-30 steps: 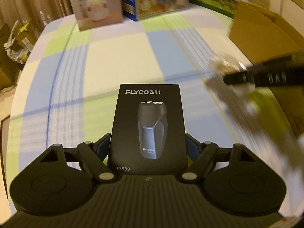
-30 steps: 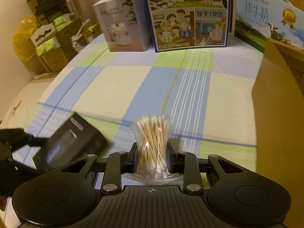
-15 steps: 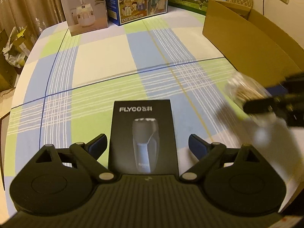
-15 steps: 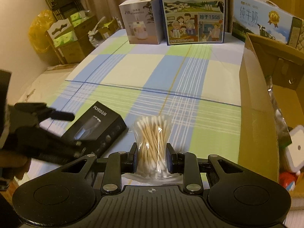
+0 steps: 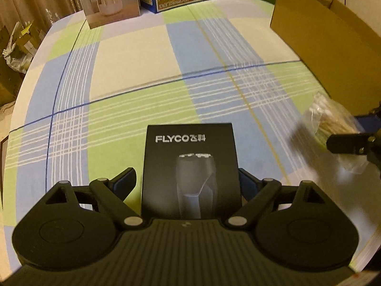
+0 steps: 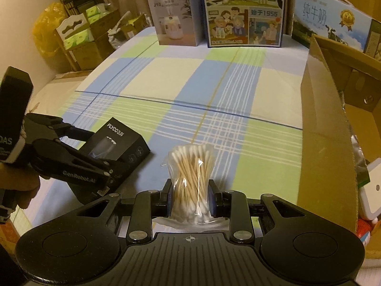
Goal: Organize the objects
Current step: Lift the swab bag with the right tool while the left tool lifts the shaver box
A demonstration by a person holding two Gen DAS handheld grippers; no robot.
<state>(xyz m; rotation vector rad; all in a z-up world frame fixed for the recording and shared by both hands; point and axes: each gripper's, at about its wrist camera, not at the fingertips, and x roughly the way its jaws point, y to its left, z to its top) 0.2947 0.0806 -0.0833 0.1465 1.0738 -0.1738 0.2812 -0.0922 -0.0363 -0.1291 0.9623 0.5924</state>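
A black FLYCO shaver box (image 5: pixel 190 157) lies flat on the plaid cloth (image 5: pixel 133 76). My left gripper (image 5: pixel 188 178) straddles its near end, open, with a thin gap showing at the left finger. The right wrist view shows the same box (image 6: pixel 116 143) at the left. My right gripper (image 6: pixel 191 190) is shut on a clear bag of cotton swabs (image 6: pixel 191 166), held upright above the cloth. That bag (image 5: pixel 328 119) appears blurred at the right of the left wrist view. An open cardboard box (image 6: pixel 326 131) stands just right of the right gripper.
A humidifier carton (image 6: pixel 175 19) and two milk cartons (image 6: pixel 243 12) (image 6: pixel 333 21) line the far edge. A white container (image 6: pixel 371 188) and other items lie inside the cardboard box. Tissue packs and boxes (image 6: pixel 76 33) are piled beyond the left edge. A hand (image 6: pixel 21 188) holds the left gripper.
The left gripper has let go of the shaver box, which now rests on the cloth, and its fingers have spread. The right gripper has pulled back, nearer the cardboard box, still holding the swabs.
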